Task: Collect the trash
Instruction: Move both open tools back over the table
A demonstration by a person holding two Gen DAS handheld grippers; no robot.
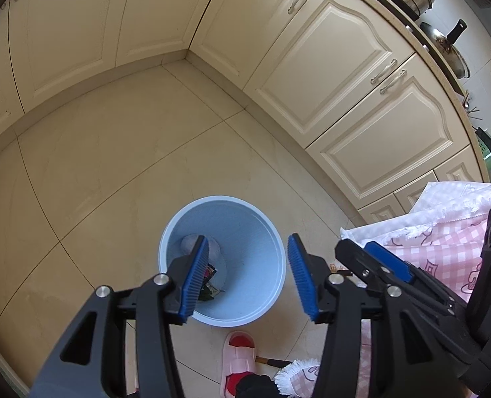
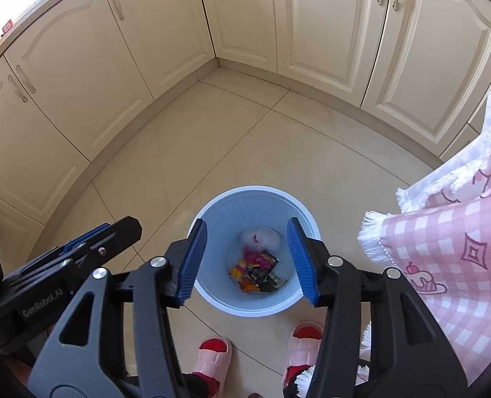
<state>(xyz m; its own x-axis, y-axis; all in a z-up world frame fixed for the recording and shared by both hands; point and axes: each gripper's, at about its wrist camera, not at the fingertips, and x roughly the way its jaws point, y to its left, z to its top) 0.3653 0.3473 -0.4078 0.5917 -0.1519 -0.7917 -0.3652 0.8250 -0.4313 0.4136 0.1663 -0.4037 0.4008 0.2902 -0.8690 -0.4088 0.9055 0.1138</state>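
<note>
Blue bin point(image 2: 245, 205) under wrappers point(image 2: 257, 270)

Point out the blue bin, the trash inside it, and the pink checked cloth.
Blue bin point(image 2: 245, 202): right wrist view, on the far inner wall below the rim.
Trash point(image 2: 258, 267): right wrist view, on the pile of coloured wrappers at the bottom.
Pink checked cloth point(image 2: 444, 242): right wrist view, on the checked area beside the fringe.
</note>
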